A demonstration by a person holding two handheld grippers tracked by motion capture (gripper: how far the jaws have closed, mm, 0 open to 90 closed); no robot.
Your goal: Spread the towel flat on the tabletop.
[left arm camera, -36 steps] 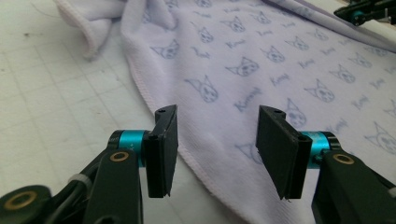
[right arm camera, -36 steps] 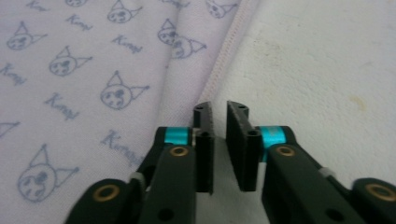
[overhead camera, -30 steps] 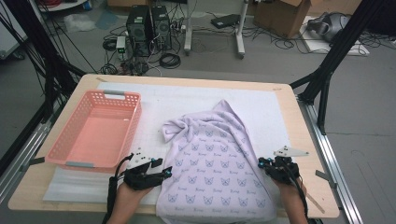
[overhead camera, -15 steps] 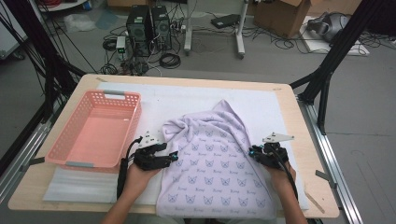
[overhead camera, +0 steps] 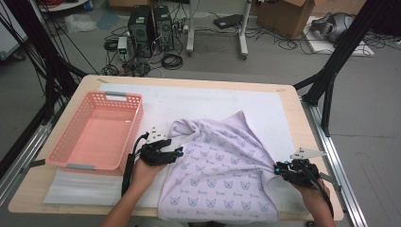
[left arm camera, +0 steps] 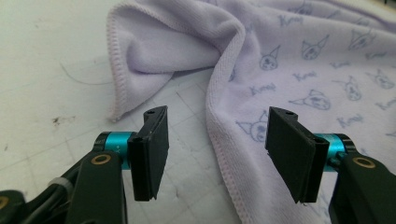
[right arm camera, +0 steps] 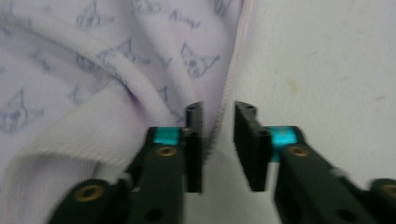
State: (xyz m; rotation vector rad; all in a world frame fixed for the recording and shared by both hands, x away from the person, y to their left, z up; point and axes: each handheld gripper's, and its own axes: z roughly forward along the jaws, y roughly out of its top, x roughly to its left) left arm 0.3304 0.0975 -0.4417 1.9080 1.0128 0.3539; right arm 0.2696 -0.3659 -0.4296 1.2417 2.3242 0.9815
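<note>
- Lying across the near middle of the surface (overhead camera: 293, 101), the lilac towel (overhead camera: 222, 179) with small cat-face prints is rumpled — its far corner is folded over in a soft hump, and its near edge reaches the near rim of the surface.
- Under the towel a white mat (overhead camera: 189, 101) covers most of the surface.
- At the towel's left edge sits the left claw (overhead camera: 178, 152), held by the person's left hand (overhead camera: 142, 171); the left gripper view shows its jaws standing wide, the towel's stitched hem (left arm camera: 219, 140) running between them, nothing pinched.
- In that same view the folded-over corner (left arm camera: 154, 46) of the towel lies just beyond the jaws, on the white mat.
- At the towel's right edge, near the right rim of the surface, is the right claw (overhead camera: 278, 168), held by the person's right hand (overhead camera: 314, 196).
- Its jaws are narrow but not closed — the right gripper view, somewhat blurred, shows the towel's hem passing into the gap beside one jaw; whether the cloth is actually gripped cannot be told.
- A pink slatted basket (overhead camera: 75, 153) stands on the left part of the surface, just left of the left claw and apart from the towel.
</note>
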